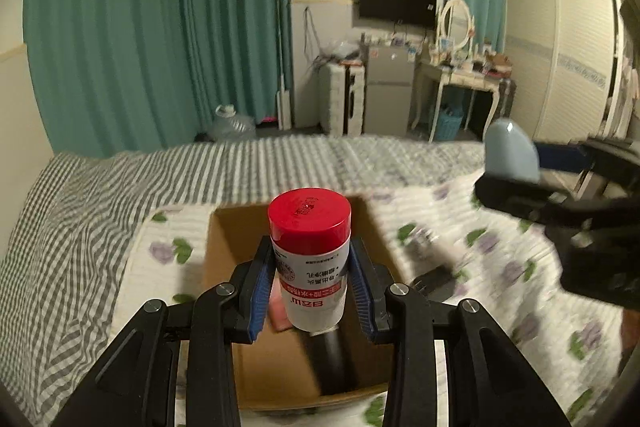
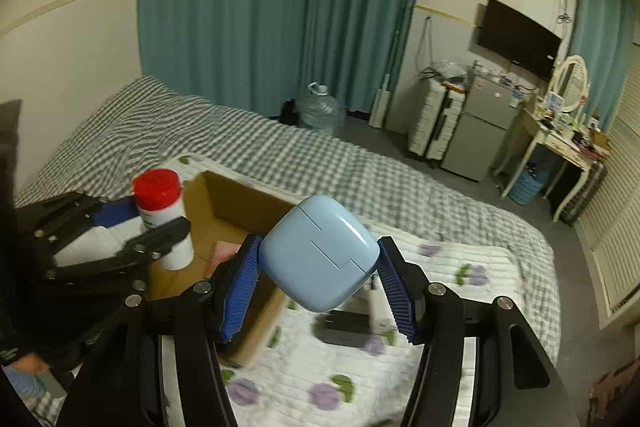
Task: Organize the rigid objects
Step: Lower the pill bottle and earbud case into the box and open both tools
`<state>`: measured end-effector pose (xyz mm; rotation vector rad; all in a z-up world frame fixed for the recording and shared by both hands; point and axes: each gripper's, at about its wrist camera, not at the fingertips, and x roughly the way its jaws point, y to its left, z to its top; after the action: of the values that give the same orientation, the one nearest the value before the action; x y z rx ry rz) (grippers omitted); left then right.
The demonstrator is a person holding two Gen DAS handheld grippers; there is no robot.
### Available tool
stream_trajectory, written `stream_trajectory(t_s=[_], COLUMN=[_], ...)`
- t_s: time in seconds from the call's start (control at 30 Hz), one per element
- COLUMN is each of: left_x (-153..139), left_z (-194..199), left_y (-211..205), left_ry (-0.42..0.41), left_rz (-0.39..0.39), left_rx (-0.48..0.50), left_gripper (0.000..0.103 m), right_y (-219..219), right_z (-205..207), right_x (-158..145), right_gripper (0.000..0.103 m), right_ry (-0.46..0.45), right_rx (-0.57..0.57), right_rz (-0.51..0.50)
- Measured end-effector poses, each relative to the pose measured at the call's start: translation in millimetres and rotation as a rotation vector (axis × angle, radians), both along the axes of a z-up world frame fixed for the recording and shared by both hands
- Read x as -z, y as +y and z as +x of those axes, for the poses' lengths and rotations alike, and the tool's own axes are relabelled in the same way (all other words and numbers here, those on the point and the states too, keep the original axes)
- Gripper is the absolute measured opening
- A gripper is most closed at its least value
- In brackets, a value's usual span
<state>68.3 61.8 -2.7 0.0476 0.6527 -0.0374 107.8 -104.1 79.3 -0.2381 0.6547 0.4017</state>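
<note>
- The left gripper (image 1: pixel 312 283) was clenched on a white bottle with a red cap (image 1: pixel 309 259), its blue pads (image 1: pixel 259 291) pressed to the bottle's sides just below the cap.
- That bottle hung upright above the open cardboard box (image 1: pixel 224 259), which sat on the floral quilt (image 1: pixel 500 267) spread over the striped bed.
- Inside the box, something pink (image 1: pixel 278 311) and a dark cylinder (image 1: pixel 332 359) already lay at the bottom, partly hidden by the bottle.
- Judged from this, the step in hand was dropping held items into the box; the bottle looked placed for release over the opening.
- The next move for the left side would call for lowering the bottle clear of the dark cylinder and then parting the jaws, so it does not bounce or tip out.
- To the right of the box, a black charger-like block (image 2: pixel 344 327) still lay on the quilt, blurred, apparently yet to be collected.
- The right gripper (image 2: pixel 320 267) was grasping a pale blue earbud case (image 2: pixel 320 251) by its two opposite sides, held in the air over the box's near-right corner and the quilt.
- The case is smooth and rounded, so I judge it could slip; it needs carrying leftward over the opening before release.
</note>
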Motion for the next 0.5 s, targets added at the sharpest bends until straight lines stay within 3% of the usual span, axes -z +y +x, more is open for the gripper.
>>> stream_trajectory(t_s=[0.23,0.5], left_x=[60,93], left_z=[21,31], left_y=[25,42], left_ry=[0.11,0.173], left_rz=[-0.005,-0.015], left_rx=[-0.001,0.005], left_gripper=[0.037,0.037], right_y=[34,65], right_z=[23,49], right_x=[43,83], right_gripper=[0.058,0.058], right_ry=[0.068,0.132], right_rx=[-0.023,-0.04], right_rz=[-0.007,-0.028])
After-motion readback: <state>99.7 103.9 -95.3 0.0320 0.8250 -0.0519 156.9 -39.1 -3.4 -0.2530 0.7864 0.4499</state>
